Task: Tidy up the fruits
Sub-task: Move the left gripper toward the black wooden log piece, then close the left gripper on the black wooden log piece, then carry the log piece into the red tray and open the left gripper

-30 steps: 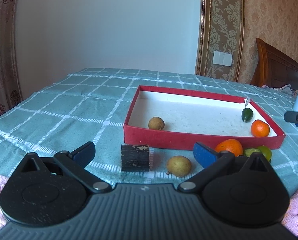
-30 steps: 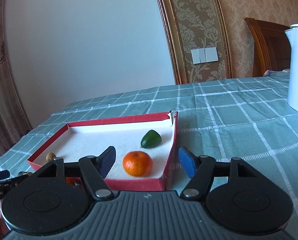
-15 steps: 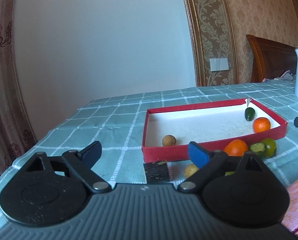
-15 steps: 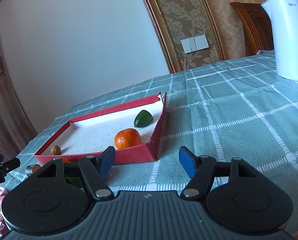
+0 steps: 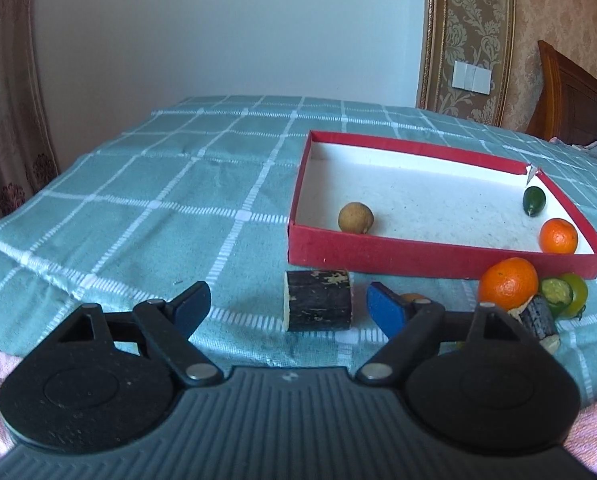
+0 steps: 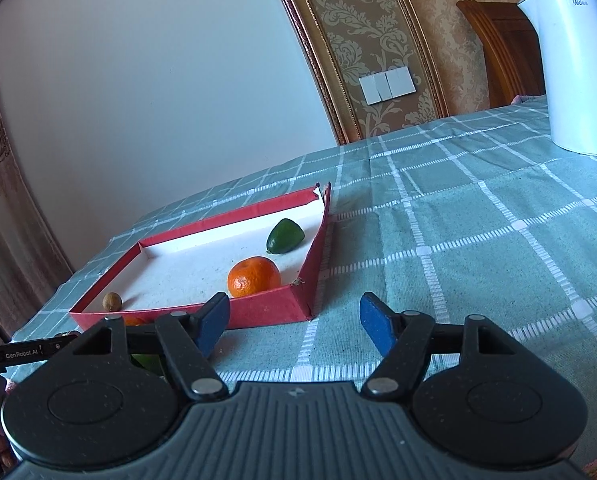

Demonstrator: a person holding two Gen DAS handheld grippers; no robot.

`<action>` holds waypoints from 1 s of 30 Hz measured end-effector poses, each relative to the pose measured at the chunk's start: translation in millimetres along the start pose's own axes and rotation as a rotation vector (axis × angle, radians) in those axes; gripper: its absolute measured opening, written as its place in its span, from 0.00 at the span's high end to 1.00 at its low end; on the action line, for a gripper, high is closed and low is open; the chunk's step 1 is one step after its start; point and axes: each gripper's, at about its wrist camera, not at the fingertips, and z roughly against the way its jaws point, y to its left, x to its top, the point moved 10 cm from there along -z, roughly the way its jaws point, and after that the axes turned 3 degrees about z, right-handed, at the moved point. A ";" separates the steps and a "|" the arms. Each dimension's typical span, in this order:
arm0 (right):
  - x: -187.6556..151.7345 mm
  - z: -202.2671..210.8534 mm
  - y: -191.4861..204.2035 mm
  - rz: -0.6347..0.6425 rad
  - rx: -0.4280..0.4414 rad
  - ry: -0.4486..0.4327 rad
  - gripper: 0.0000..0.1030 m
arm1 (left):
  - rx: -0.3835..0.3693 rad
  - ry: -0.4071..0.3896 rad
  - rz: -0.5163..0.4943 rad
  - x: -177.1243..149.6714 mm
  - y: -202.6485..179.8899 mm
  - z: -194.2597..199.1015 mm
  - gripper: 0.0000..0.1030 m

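Left wrist view: left claw point(image 5: 288, 306) hangs low over the surface point(image 5: 158, 200), which wears a teal checked cloth. Its jaws are closing but stand well apart; the dark cylindrical block point(image 5: 318, 306) lies on its side between the blue pads, touched by neither. A brownish fruit peeks out just behind the right pad, mostly hidden.

Red tray point(image 5: 418, 258) sits beyond the block, white inside. Contents: a tan round fruit point(image 5: 355, 218) near the front-left wall, a small dark green fruit point(image 5: 533, 200) at the far right corner, an orange point(image 5: 558, 236) at the near right corner.

Only this view shows the loose group outside the tray's front right corner: a larger orange point(image 5: 508, 285), green fruits point(image 5: 564, 300) beside it, and a second dark block point(image 5: 538, 320) touching them.

Right wrist view: right claw point(image 6: 294, 320) is partly spread, with nothing between the pads but bare cloth. It hangs just in front of the tray's point(image 6: 274, 312) near right corner. The same three fruits show inside the tray. The loose group is mostly hidden behind the claw's left arm; only scraps of orange and green show.

Only this view shows the white kettle point(image 6: 574, 68), standing upright at far right, well apart from the tray, and the tip of the other tool at the left edge.
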 end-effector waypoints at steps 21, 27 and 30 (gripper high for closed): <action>-0.4 0.0 -2.8 -0.015 -0.002 -0.005 0.23 | 0.014 0.027 -0.024 -0.5 -5.9 1.5 0.71; 0.2 0.7 -3.2 -0.018 -0.001 -0.009 0.23 | 0.009 -0.010 -0.041 9.9 -14.3 14.2 0.71; 0.3 1.3 -3.2 -0.019 0.000 -0.010 0.23 | -0.001 -0.032 -0.058 19.5 -24.6 18.0 0.71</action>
